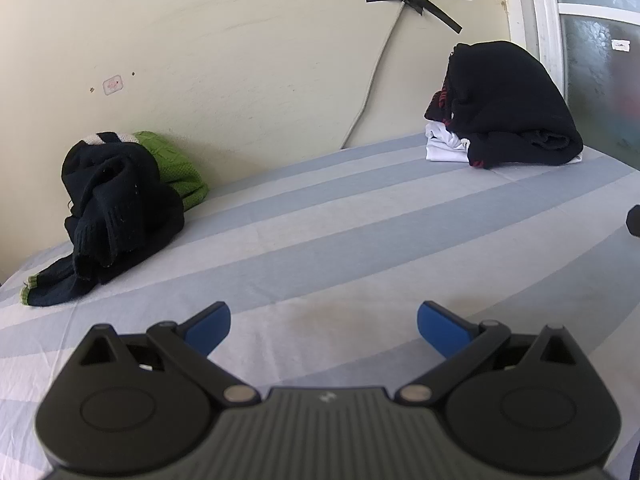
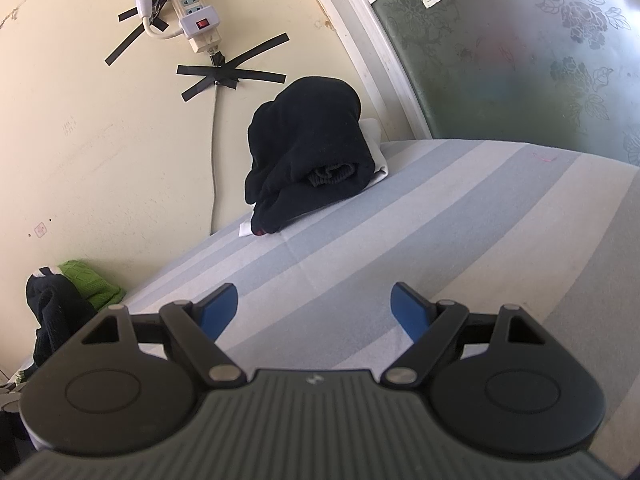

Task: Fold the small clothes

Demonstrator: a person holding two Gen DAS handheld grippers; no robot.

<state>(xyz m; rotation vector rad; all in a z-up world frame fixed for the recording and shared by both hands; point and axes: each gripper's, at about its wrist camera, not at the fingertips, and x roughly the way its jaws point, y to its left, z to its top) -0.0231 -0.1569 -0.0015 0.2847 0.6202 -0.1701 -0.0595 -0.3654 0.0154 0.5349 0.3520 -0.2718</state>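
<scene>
A crumpled pile of dark navy clothes [image 1: 120, 208] with a green knit piece [image 1: 176, 172] lies at the far left of the striped bed sheet [image 1: 340, 248], against the wall. A stack of folded clothes, black on top [image 1: 516, 108] and white beneath [image 1: 444, 146], sits at the far right. My left gripper [image 1: 323, 328] is open and empty above the bare sheet between them. In the right wrist view the folded stack [image 2: 312, 156] is straight ahead and the crumpled pile [image 2: 60, 312] is at the left edge. My right gripper [image 2: 316, 310] is open and empty.
A cream wall [image 1: 240, 60] runs along the far side of the bed. A power strip [image 2: 196, 16] is taped to it, and its cable [image 2: 214, 152] hangs down behind the bed. A frosted glass door [image 2: 520, 48] stands at the right.
</scene>
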